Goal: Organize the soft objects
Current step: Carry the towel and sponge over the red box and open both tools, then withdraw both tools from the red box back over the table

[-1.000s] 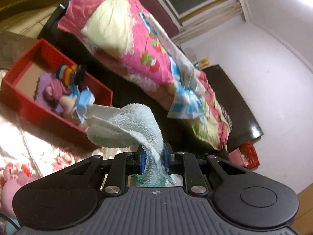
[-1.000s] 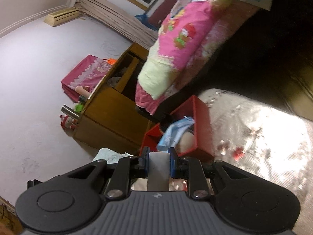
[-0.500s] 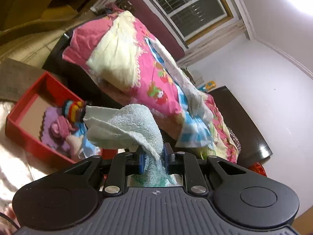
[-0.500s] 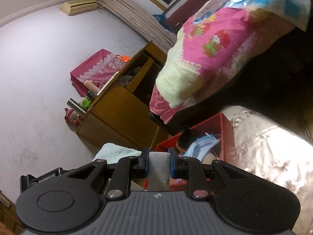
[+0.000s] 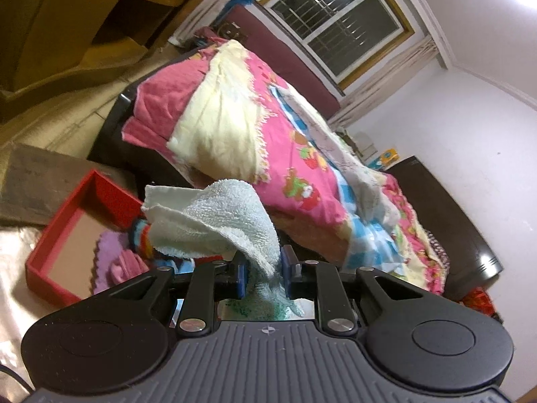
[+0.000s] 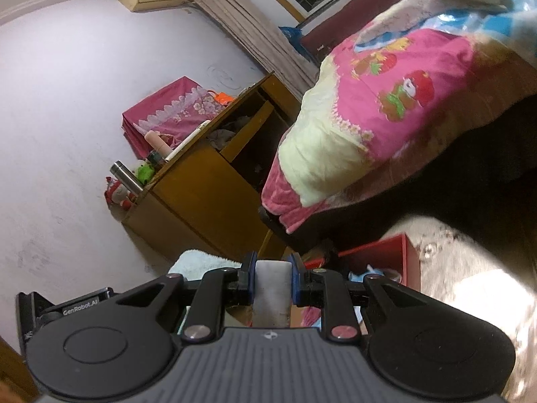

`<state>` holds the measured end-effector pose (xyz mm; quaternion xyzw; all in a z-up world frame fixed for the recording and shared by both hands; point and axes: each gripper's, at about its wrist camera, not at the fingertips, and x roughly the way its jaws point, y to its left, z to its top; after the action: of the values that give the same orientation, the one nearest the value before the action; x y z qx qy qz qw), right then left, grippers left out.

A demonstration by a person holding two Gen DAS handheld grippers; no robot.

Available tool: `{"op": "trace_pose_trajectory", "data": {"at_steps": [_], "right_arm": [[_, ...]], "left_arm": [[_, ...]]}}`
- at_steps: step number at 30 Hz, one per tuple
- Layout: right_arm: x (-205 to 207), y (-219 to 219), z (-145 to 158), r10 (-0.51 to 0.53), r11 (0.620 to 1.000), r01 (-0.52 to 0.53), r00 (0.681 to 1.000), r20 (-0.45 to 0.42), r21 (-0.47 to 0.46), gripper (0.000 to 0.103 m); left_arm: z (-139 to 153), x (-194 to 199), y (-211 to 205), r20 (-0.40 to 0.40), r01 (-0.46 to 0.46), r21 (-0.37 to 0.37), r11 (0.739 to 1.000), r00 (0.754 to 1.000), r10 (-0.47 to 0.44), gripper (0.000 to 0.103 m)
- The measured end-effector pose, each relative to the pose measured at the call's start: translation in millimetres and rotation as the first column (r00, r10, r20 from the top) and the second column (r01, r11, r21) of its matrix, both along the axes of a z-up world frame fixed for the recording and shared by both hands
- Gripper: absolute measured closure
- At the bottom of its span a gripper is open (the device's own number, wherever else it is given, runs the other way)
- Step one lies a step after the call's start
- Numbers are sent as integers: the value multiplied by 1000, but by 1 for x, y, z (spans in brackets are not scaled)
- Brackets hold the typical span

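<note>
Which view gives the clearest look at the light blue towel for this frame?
Left wrist view: the light blue towel is pinched between the left gripper and fills mid-frame, folds visible. In the right wrist view only a corner of the towel peeks out beside the right gripper.

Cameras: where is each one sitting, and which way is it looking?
Left wrist: sits on the left gripper, facing the pink quilt and window; its fingers pinch a pale towel.
Right wrist: sits on the right gripper, facing the wooden cabinet.
Both show: the red box, quilt and towel.
</note>
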<state>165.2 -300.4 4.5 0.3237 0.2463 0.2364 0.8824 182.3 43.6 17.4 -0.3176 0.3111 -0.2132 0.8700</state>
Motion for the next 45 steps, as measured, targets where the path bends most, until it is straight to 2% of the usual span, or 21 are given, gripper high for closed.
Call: {"op": "trace_pose_trajectory", "data": {"at_steps": [6, 13, 16, 18, 21, 22, 23, 24, 26, 30, 35, 41, 45], "right_arm": [[30, 9, -6, -21, 997, 21, 1000, 2, -76, 103], [63, 19, -26, -48, 982, 46, 999, -7, -184, 103], [76, 25, -40, -48, 973, 40, 999, -26, -227, 103], [83, 29, -50, -37, 968, 27, 999, -37, -248, 103], [93, 35, -65, -23, 963, 1, 997, -76, -268, 102], [96, 36, -71, -21, 964, -7, 995, -99, -267, 94], [98, 36, -75, -19, 964, -13, 993, -117, -267, 86], [99, 38, -78, -17, 962, -18, 992, -128, -271, 84], [99, 40, -83, -23, 955, -20, 990, -139, -295, 75], [98, 40, -85, -33, 952, -16, 987, -155, -305, 73], [88, 40, -73, -43, 952, -4, 988, -148, -305, 72], [63, 38, -51, -55, 957, 22, 993, -108, -289, 67], [45, 38, -42, -65, 947, 37, 995, -79, -320, 66]], "left_arm": [[-8, 21, -3, -12, -29, 43, 999, 1000, 29, 85], [-33, 47, -3, -61, -74, 130, 989, 995, 83, 83], [-42, 54, -2, -71, -91, 176, 980, 992, 105, 74], [-47, 56, -1, -75, -101, 204, 974, 990, 119, 54], [-51, 56, -1, -80, -113, 236, 965, 988, 135, 41], [-52, 56, -2, -83, -112, 246, 963, 987, 136, 38], [-52, 55, -3, -86, -110, 253, 961, 987, 136, 29], [-52, 54, -4, -83, -115, 257, 959, 986, 141, 27], [-51, 52, -6, -77, -117, 275, 954, 987, 143, 26], [-51, 47, -7, -88, -105, 271, 957, 987, 133, 24], [-46, 36, -8, -108, -103, 257, 961, 985, 134, 22], [-35, 18, -13, -117, -98, 265, 959, 984, 133, 18], [-33, 7, -15, -117, -76, 260, 963, 987, 109, 18]]}}
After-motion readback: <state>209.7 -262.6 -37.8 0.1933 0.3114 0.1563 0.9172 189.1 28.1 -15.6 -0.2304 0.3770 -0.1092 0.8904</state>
